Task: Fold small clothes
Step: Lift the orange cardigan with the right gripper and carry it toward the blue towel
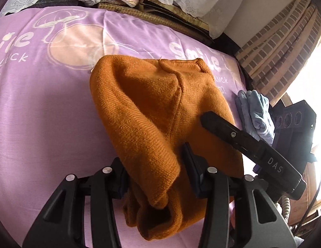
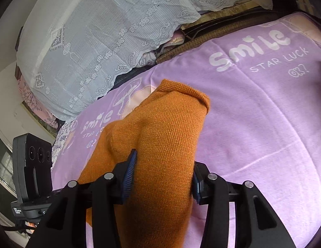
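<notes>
Left jaws' tips behind orange knit garment (image 1: 152, 111) folds.

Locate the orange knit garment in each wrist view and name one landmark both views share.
Left wrist: orange knit garment fills the centre, bunched between the left gripper fingers.
Right wrist: it rises centre, between the right gripper fingers.
Shared landmark: the purple "smile" blanket beneath.

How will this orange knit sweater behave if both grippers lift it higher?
The orange knit sweater will probably sag and droop, since it already bunches in soft folds between the left gripper fingers. Its coarse ribbed weave likely resists slipping from the right gripper.
</notes>
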A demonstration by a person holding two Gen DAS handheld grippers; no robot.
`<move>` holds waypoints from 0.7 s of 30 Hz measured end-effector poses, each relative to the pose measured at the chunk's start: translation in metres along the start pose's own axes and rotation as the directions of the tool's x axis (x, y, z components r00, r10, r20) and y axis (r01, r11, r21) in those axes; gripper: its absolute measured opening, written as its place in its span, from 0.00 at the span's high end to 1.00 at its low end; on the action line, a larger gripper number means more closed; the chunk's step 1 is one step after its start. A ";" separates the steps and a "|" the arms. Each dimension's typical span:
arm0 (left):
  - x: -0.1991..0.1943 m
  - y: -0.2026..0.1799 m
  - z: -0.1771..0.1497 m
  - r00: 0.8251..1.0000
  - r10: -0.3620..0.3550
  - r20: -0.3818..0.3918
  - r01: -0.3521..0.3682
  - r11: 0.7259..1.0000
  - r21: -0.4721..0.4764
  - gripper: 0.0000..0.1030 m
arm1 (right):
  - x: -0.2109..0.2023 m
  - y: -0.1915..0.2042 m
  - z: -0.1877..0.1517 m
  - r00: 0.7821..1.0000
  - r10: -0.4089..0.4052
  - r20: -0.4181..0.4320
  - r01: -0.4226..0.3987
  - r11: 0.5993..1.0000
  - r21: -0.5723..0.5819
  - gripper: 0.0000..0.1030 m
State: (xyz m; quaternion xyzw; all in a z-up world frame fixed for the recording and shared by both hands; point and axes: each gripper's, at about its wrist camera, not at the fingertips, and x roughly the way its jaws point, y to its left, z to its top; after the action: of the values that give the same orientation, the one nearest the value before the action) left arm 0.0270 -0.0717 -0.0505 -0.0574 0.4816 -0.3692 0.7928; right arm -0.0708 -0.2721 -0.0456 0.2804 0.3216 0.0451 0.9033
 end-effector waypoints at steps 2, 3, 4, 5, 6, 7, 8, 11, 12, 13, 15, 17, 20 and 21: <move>0.004 -0.015 0.001 1.000 -0.011 -0.010 0.011 1.000 0.023 0.56 | -0.013 -0.011 0.002 1.000 -0.008 0.016 0.007 1.000 0.016 0.55; 0.007 -0.022 0.002 1.000 -0.016 -0.013 0.016 0.999 0.031 0.57 | -0.019 -0.016 0.004 1.000 -0.011 0.027 0.010 1.000 0.024 0.55; 0.009 -0.030 0.003 1.000 -0.022 -0.016 0.022 0.999 0.041 0.57 | -0.026 -0.021 0.006 0.999 -0.015 0.037 0.014 0.999 0.030 0.55; 0.011 -0.038 0.004 0.999 -0.028 -0.019 0.029 0.998 0.054 0.57 | -0.034 -0.026 0.008 0.998 -0.022 0.051 0.020 0.999 0.034 0.55; 0.013 -0.047 0.006 0.999 -0.035 -0.021 0.036 0.997 0.065 0.56 | -0.041 -0.031 0.011 0.998 -0.028 0.062 0.026 0.999 0.037 0.55; 0.015 -0.056 0.007 0.999 -0.041 -0.023 0.042 0.996 0.073 0.56 | -0.048 -0.035 0.014 0.997 -0.034 0.073 0.032 0.999 0.038 0.55; 0.018 -0.066 0.009 0.999 -0.049 -0.025 0.050 0.995 0.083 0.57 | -0.056 -0.040 0.018 0.995 -0.042 0.085 0.039 0.999 0.037 0.55; 0.026 -0.095 0.016 0.997 -0.075 -0.031 0.078 0.990 0.115 0.56 | -0.082 -0.056 0.030 0.989 -0.071 0.128 0.067 0.997 0.036 0.55; 0.029 -0.106 0.019 0.996 -0.086 -0.034 0.090 0.988 0.129 0.56 | -0.092 -0.062 0.034 0.986 -0.081 0.143 0.076 0.996 0.039 0.55; 0.032 -0.117 0.022 0.995 -0.096 -0.038 0.101 0.985 0.142 0.56 | -0.103 -0.068 0.038 0.983 -0.093 0.161 0.087 0.995 0.042 0.55; 0.039 -0.142 0.027 0.992 -0.119 -0.048 0.126 0.977 0.171 0.56 | -0.123 -0.082 0.046 0.974 -0.118 0.193 0.110 0.993 0.050 0.55; 0.047 -0.171 0.034 0.988 -0.139 -0.063 0.149 0.967 0.208 0.56 | -0.145 -0.095 0.054 0.963 -0.146 0.225 0.136 0.989 0.062 0.55; 0.059 -0.213 0.042 0.983 -0.166 -0.084 0.182 0.948 0.262 0.56 | -0.180 -0.118 0.068 0.943 -0.188 0.274 0.171 0.982 0.085 0.55; 0.061 -0.223 0.043 0.981 -0.173 -0.089 0.192 0.941 0.280 0.56 | -0.192 -0.125 0.071 0.936 -0.199 0.290 0.179 0.979 0.094 0.55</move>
State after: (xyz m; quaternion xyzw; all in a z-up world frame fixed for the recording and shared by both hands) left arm -0.0408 -0.2827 0.0279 0.0255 0.4404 -0.5086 0.7394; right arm -0.1912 -0.4609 0.0394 0.2817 0.2085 -0.0953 0.9317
